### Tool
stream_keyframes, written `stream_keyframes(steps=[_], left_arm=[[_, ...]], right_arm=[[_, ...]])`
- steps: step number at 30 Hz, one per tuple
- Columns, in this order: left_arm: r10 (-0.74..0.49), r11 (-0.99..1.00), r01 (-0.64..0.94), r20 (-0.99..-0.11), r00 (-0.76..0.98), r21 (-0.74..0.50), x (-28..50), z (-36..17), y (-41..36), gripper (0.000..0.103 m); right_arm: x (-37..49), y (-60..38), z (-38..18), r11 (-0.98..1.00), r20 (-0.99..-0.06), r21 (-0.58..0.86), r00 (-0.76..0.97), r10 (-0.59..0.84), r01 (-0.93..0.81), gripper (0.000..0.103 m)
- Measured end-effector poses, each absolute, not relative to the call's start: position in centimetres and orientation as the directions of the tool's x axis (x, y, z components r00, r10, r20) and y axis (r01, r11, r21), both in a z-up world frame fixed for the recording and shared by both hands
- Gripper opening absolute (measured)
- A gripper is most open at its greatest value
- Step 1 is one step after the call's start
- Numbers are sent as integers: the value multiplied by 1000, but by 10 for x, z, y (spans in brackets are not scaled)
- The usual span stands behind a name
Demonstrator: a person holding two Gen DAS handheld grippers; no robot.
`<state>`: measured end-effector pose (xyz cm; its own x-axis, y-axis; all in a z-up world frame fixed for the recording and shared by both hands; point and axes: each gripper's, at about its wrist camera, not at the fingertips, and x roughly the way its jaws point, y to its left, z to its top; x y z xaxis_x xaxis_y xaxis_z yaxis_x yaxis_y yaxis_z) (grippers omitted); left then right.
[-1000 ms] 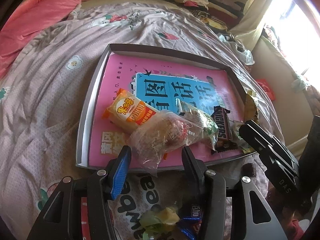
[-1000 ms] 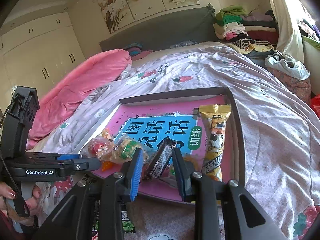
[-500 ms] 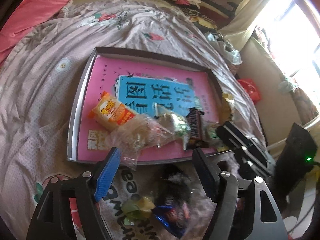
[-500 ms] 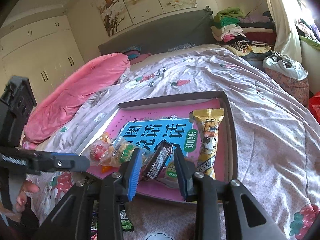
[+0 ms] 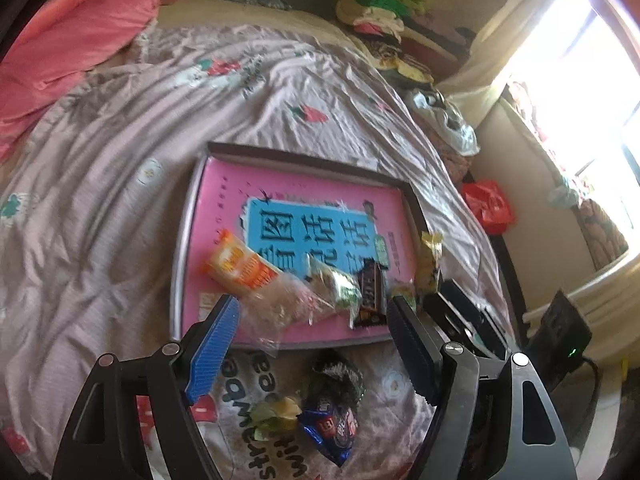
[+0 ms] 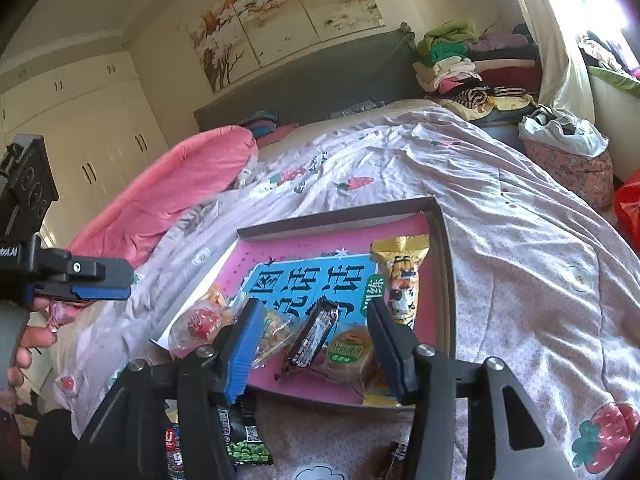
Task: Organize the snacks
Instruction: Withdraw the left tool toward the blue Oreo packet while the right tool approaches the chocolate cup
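Note:
A grey tray with a pink and blue lining lies on the bed. On it lie an orange packet, a clear bag of snacks, a green-labelled cake, a dark chocolate bar and a yellow packet. My left gripper is open and empty, held above the tray's near edge. My right gripper is open and empty, over the chocolate bar and a round cake. The yellow packet lies along the tray's right wall.
Loose snacks lie on the quilt in front of the tray: a blue packet, a dark packet, a pale candy and a green pea packet. A pink duvet and piled clothes lie beyond.
My left gripper let go of the clear bag, opened wide and pulled back from the tray. My right gripper opened wider over the chocolate bar.

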<state>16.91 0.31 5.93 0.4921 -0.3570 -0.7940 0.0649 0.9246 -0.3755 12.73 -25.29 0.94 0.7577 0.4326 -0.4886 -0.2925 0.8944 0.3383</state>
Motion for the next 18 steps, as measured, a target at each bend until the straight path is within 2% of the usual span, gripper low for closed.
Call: stream_keyframes(steps=[11, 18], left_arm=[[-404, 882, 21, -732, 549, -471, 164, 89, 36, 78], [-356, 889, -24, -722, 594, -458, 158, 105, 51, 78]], right_arm=[[118, -269, 19, 891, -453, 373, 787, 418, -259, 66], [114, -271, 23, 891, -445, 376, 794, 413, -253, 71]])
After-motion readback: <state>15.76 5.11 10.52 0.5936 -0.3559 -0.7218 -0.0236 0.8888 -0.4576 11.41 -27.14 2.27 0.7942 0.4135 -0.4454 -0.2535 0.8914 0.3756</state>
